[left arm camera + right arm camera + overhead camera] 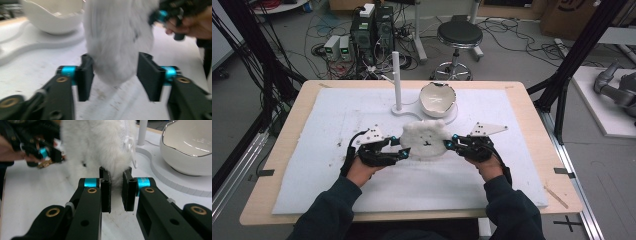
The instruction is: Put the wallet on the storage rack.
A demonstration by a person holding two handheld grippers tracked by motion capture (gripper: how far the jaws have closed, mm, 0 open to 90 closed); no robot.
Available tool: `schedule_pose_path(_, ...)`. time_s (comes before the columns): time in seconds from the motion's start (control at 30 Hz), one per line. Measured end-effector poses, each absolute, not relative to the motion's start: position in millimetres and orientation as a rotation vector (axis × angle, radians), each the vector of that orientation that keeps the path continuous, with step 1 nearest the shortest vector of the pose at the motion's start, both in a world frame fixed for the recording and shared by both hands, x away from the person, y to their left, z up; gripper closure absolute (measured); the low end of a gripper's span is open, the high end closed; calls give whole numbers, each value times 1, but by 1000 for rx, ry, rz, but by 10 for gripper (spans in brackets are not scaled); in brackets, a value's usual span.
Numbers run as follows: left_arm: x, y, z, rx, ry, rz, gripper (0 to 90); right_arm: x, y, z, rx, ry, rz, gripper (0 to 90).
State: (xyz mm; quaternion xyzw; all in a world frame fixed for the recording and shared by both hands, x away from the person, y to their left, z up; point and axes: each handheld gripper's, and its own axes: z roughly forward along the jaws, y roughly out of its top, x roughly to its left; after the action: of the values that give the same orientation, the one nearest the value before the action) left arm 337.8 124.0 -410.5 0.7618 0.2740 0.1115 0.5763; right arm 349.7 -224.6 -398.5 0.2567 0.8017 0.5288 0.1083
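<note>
White fluffy pouch [426, 140]; white bowl [438, 99]; black jaws, blue joints.

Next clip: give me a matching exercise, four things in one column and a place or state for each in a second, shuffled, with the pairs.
Things
1. left gripper
2. right gripper
3. bowl
4. post

States
A. upright on the white base
B. open around the fluffy pouch
C. empty, behind the pouch
D. pinching the pouch's edge

Pairs: 1-B, 2-D, 3-C, 4-A
</note>
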Motion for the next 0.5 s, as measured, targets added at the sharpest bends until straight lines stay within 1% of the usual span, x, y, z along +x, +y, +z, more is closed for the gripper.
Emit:
schedule_pose_path(0.03, 339, 128, -407, 1758, 641, 279, 435, 349, -224, -398, 740, 2365, 1545, 813)
schedule_pose_path(0.13, 339, 137, -399, 1690, 629, 304, 427, 348, -222, -398, 688, 2415, 1527, 813)
schedule_pose_path(0.23, 340, 138, -397, 1678, 621, 316, 423, 346, -217, -399, 613, 2455, 1548, 812)
schedule_pose_path(0.3, 340, 136, -398, 1689, 607, 294, 421, 344, -215, -398, 593, 2464, 1554, 812)
schedule_pose_path(0.33, 338, 131, -400, 1740, 560, 254, 515, 343, -211, -398, 572, 2477, 1552, 811)
schedule_pose_path(0.37, 335, 128, -401, 1773, 536, 283, 662, 343, -210, -398, 577, 2474, 1555, 810)
schedule_pose_path(0.4, 335, 128, -401, 1773, 536, 283, 727, 343, -210, -398, 587, 2467, 1549, 806)
schedule_pose_path(0.43, 334, 128, -401, 1781, 522, 272, 758, 344, -211, -397, 607, 2468, 1549, 796)
schedule_pose_path(0.5, 334, 129, -399, 1750, 530, 279, 777, 346, -217, -398, 681, 2421, 1610, 739)
